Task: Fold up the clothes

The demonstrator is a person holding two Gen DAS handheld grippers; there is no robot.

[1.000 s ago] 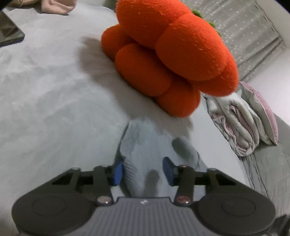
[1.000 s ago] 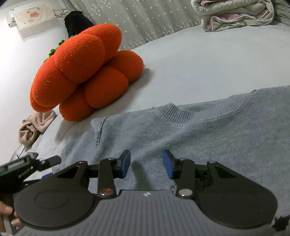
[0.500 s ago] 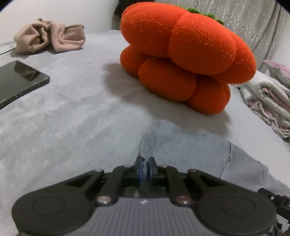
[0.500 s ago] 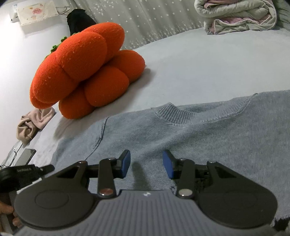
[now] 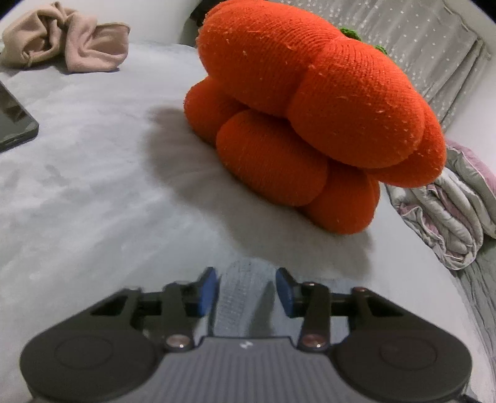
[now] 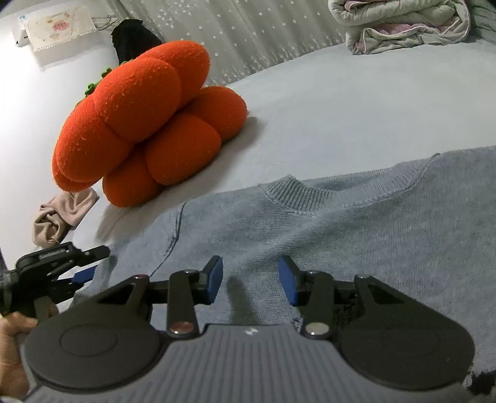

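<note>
Loosely, sweater cuff (image 5: pixel 245 294) lies between left gripper (image 5: pixel 246 290) pads.

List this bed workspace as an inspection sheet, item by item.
Surface: grey bed cover, soft, slightly rumpled.
Job's things: grey knit sweater spread flat, collar away from the right wrist camera; its sleeve cuff lies by the left gripper.
Clutter: orange pumpkin cushion, crumpled beige cloth, dark tablet, folded quilt.
Grippers: left gripper open, cuff between its fingers, not pinched; right gripper open over the sweater, holding nothing.
Cables: nothing seen on the bed.
Surroundings: grey curtain, wall air conditioner.
</note>
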